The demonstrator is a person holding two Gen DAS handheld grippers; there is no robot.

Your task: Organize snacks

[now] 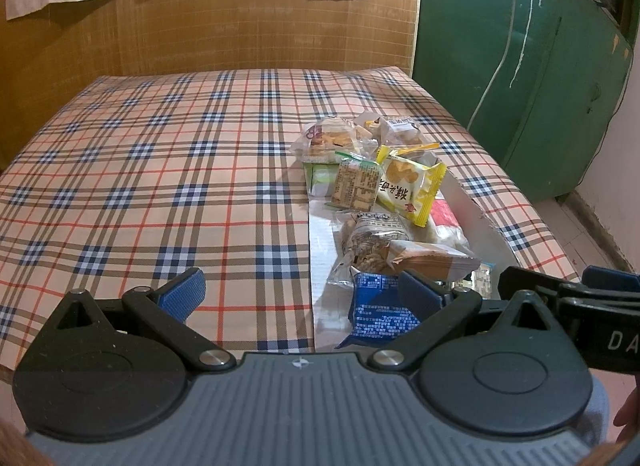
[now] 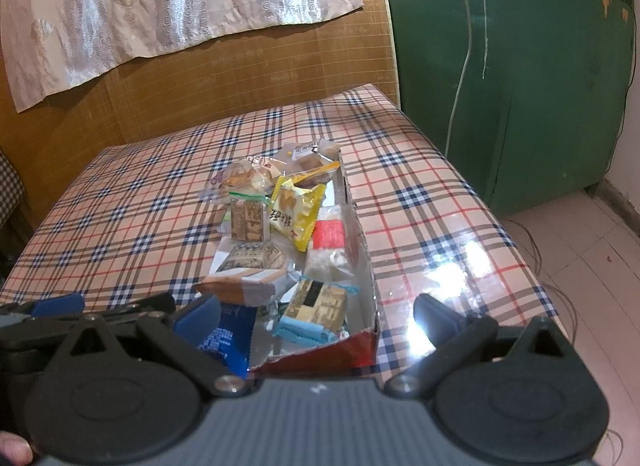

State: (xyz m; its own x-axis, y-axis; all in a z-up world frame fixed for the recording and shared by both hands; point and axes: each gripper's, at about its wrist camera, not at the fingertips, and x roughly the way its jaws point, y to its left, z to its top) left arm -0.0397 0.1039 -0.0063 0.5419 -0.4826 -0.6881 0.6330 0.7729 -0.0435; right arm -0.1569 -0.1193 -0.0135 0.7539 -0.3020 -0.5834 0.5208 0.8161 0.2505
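Jaws both released | right wrist alone shows light-blue packet (image 2: 316,308) in box (image 2: 362,234)

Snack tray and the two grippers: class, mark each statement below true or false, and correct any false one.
1. The yellow packet lies in the tray among other snacks. True.
2. The left gripper holds a packet. False: its jaws stand open and hold nothing.
3. The tablecloth is plaid. True.
4. The right gripper is shut. False: its jaws are spread wide.
5. The cabinet beside the table is red. False: it is green.
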